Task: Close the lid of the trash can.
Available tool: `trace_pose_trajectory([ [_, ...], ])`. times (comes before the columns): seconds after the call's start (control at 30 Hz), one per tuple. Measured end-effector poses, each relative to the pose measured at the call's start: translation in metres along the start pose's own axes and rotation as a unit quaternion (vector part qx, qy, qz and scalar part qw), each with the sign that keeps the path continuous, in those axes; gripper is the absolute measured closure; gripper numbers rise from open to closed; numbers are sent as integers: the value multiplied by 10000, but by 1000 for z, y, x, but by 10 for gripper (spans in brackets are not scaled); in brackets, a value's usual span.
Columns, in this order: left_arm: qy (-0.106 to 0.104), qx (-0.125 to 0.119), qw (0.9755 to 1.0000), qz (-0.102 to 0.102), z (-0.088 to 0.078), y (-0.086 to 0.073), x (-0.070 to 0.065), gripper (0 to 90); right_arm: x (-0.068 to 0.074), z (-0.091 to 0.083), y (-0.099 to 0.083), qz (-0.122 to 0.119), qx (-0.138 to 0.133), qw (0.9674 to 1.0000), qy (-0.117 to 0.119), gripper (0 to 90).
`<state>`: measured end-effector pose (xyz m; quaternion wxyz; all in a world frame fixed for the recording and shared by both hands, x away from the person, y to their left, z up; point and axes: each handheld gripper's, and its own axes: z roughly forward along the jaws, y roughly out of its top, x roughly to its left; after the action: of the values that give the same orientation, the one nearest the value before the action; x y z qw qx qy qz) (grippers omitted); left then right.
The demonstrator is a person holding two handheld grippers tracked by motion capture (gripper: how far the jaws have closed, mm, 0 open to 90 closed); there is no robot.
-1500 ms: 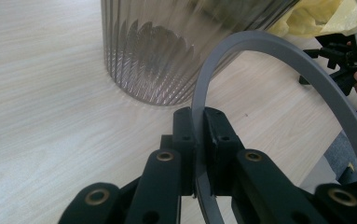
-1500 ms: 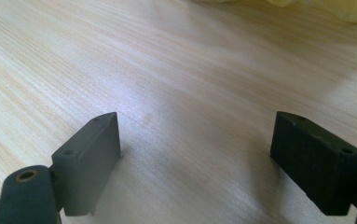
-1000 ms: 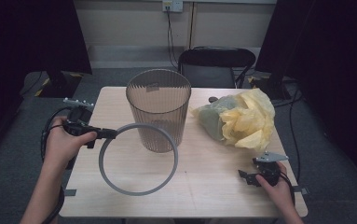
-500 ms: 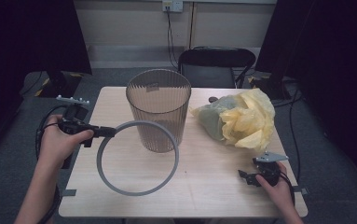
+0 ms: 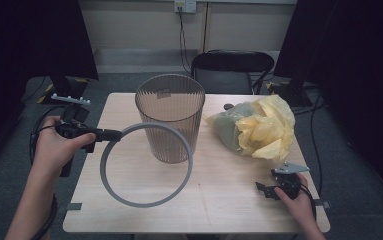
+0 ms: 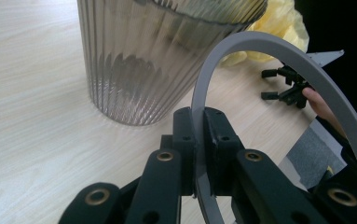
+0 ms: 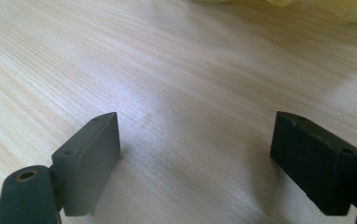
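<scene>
Grey ring [image 5: 146,165] clamped in the left gripper [image 5: 113,134], in front of the ribbed bin [image 5: 170,117].

Ring hangs tilted just before the bin, its near edge over the table [image 5: 219,200]. Right gripper [image 5: 265,189] rests on the table, well right of the bin, jaws spread with nothing between; yellow bag [image 5: 259,127] lies beside the bin.

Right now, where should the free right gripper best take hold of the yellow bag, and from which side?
Probably at a raised yellow fold near its front edge, from the near side. The bag lies crumpled, so loose folds stick up, and the open right gripper rests just before it.
</scene>
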<state>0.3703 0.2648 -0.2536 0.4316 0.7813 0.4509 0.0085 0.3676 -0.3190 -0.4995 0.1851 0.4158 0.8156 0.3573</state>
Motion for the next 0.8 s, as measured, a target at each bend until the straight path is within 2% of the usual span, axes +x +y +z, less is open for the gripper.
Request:
trace_pose_trajectory([
  [0.43, 38, -56, 10000, -56, -7, 17, -2, 840, 0, 0, 0, -2, -2, 10000, 3, 151],
  [0.8, 133, -74, 9995, -279, -4, 34, 12, 840, 0, 0, 0, -1, 0, 10000, 1, 151],
])
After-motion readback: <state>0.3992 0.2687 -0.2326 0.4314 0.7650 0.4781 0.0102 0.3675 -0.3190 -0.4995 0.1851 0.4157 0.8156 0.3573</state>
